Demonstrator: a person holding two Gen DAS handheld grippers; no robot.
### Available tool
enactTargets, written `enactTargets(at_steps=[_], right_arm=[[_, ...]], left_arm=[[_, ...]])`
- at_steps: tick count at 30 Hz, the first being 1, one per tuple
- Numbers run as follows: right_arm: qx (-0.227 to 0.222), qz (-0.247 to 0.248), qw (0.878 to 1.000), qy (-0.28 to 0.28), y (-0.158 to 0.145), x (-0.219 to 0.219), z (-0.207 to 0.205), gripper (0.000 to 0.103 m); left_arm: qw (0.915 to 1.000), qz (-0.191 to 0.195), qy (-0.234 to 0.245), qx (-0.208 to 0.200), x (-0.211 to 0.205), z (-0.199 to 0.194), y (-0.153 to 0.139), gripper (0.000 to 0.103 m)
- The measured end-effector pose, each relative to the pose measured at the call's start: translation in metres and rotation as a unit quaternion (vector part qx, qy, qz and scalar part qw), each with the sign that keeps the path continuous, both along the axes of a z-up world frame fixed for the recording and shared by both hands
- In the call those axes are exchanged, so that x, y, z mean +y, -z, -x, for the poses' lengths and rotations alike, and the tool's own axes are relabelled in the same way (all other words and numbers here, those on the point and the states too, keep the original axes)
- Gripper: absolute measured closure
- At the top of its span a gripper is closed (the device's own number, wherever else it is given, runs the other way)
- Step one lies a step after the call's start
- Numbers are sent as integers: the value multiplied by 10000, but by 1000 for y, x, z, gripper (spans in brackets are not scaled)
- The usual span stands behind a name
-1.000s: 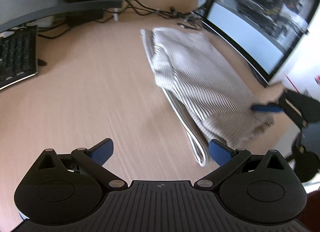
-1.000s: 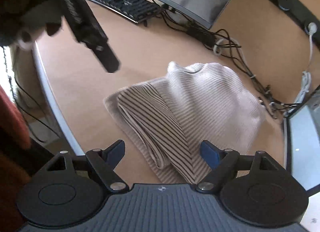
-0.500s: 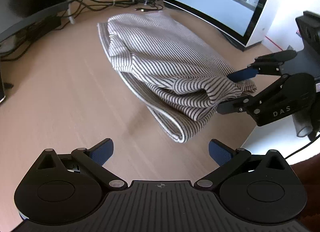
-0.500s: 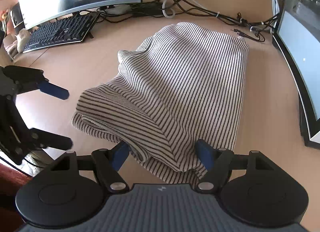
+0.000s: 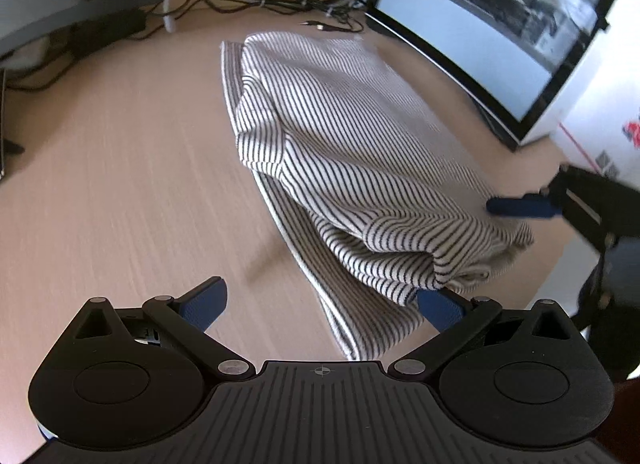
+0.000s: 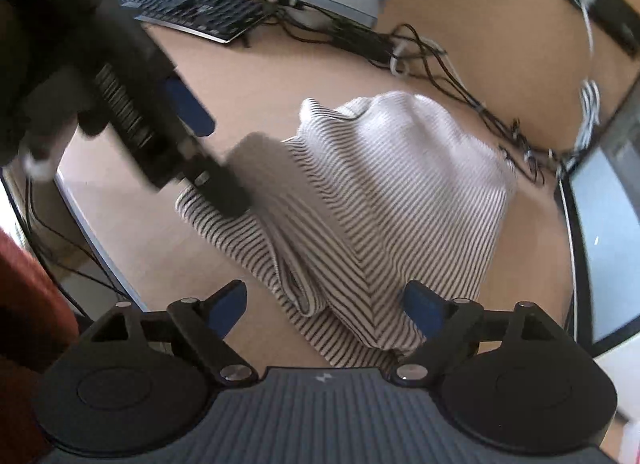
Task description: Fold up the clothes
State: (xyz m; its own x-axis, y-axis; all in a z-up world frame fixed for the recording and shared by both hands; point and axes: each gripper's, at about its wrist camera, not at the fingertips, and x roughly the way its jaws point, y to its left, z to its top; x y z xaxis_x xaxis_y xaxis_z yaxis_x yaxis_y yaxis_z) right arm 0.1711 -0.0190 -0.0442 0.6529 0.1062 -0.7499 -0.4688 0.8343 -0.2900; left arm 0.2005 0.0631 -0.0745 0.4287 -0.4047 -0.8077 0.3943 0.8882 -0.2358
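Ribbed striped knit garment (image 5: 352,143), matt wood-grain desk (image 5: 120,183)

No text, brand or number is showing clearly enough to read. The red marking on the white box (image 5: 630,131) and the lettering on the keyboard (image 6: 192,7) keys are staying too blurred.

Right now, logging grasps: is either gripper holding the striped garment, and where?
Neither. Left gripper and right gripper are both open around the striped garment's near edge.

The left hand-held gripper (image 6: 188,135) (motion-blurred) hides the striped garment's (image 6: 384,199) near-left corner.
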Motion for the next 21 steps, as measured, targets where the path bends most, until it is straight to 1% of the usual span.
enactTargets(at_steps=[5, 7, 9, 11, 13, 16, 18, 21], right_arm=[[-359, 405, 9985, -117, 7, 7, 3, 16], [-451, 435, 9980, -119, 8, 7, 2, 17], [-213, 94, 9997, 42, 5, 1, -5, 23], [154, -429, 9981, 406, 2, -12, -17, 25], [441, -900, 9921, 759, 1, -26, -27, 25], [713, -1365, 9823, 1064, 1, -39, -36, 25], [871, -1630, 9749, 1238, 0, -46, -39, 25], [937, -1726, 9723, 1267, 1, -48, -40, 25]], left_arm=[[10000, 78, -8, 39, 1, 0, 0, 0], [9999, 110, -11, 54, 2, 0, 0, 0], [9998, 140, 95, 50, 5, 1, -2, 0], [9996, 152, 238, 9, 8, 5, -5, 0], [9991, 161, 383, -36, 12, 10, -8, 0], [9986, 4, 523, -98, 12, 13, -7, 0], [9980, -180, 586, -164, 6, 14, -5, 0], [9963, -455, 679, -262, -2, 14, -1, 0]])
